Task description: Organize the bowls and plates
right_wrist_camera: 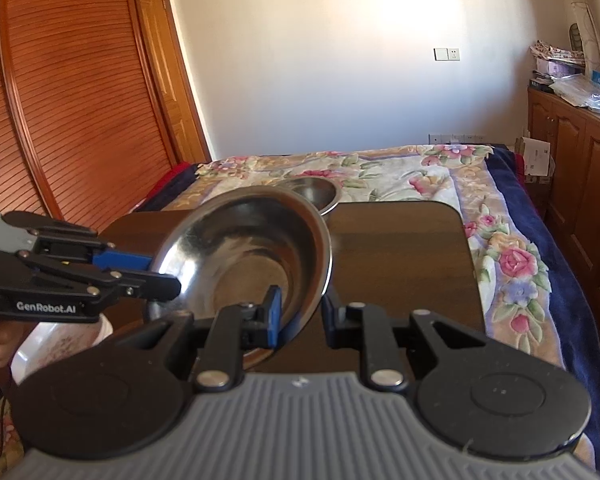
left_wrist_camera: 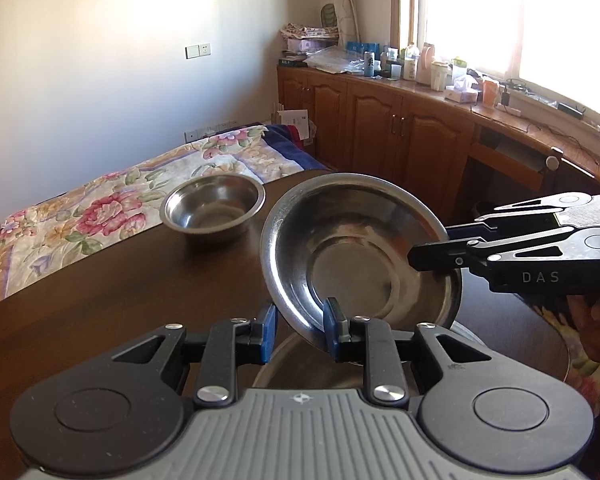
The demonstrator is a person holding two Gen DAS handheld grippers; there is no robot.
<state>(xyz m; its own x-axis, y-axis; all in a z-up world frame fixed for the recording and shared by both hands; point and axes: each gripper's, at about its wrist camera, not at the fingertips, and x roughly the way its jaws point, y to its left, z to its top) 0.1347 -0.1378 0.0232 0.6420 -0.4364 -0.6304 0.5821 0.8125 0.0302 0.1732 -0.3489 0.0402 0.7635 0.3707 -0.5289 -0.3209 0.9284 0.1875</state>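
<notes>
Large steel bowl (left_wrist_camera: pixel 360 248) is held tilted above the counter (left_wrist_camera: pixel 120 288), its opening turned toward both wrist cameras, over another dish (left_wrist_camera: pixel 300 364) of which only a pale rim shows beneath it.

My left jaws (left_wrist_camera: pixel 300 330) stand at the bowl's near lower rim. From the left wrist view the rim passes beside the right-hand blue pad and the gap looks wide; from the right wrist view the same jaws (right_wrist_camera: pixel 162 270) appear to straddle the rim. I cannot tell whether they are clamped.

My right jaws (right_wrist_camera: pixel 300 312) sit at the opposite rim, blue pad inside the bowl, the other finger outside; a visible gap remains, so grip is likewise undetermined. From the left wrist view they (left_wrist_camera: pixel 430 250) overlap the rim.

Small steel bowl (left_wrist_camera: pixel 213 207) rests upright toward the counter's far edge, apart from the held bowl. Floral bed (left_wrist_camera: pixel 80 216) lies beyond that edge.
</notes>
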